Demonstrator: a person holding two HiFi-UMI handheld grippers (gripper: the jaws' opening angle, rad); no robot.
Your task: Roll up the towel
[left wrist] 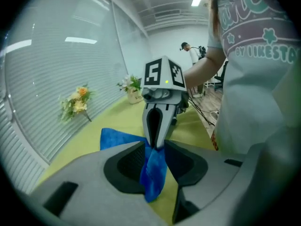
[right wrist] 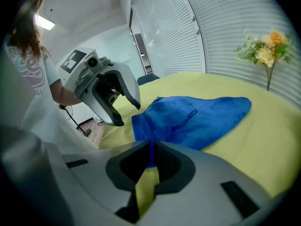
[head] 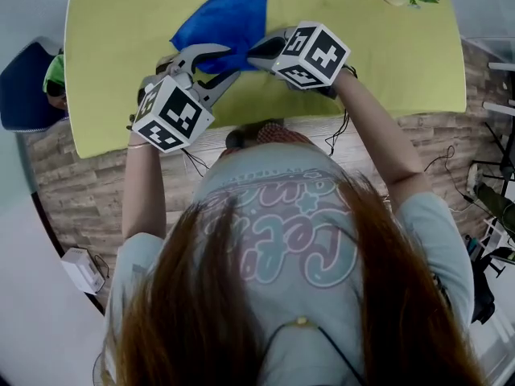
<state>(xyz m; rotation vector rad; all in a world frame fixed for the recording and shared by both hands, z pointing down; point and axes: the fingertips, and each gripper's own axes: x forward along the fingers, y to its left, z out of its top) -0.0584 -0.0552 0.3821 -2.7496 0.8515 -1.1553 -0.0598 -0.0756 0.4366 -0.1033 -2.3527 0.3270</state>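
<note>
The blue towel [head: 229, 10] lies spread across the yellow-green tablecloth [head: 113, 79], reaching away from the person. Its near edge is gathered up off the cloth between the two grippers, which meet just above the table's front side. The right gripper [head: 256, 55] has its jaws pressed together on a thin fold of that edge, with blue cloth showing in the narrow slit between its pads. The left gripper [head: 233, 61] stands with its jaws parted. A strip of the towel hangs loose down the gap and brushes one pad at most, so nothing is clamped there. The towel looks light, soft and fully limp. It droops wherever it is not supported and creases easily, so I judge it will not hold a roll unless it is kept under tension. The fleecy nap should grip the pads well, so slipping seems unlikely. The greater risk is a lopsided, bunched roll. To my eye the best hold is along the near hem, one gripper toward each corner, pinching only the edge layer. That way the fabric can be turned over on itself evenly across its width.
</note>
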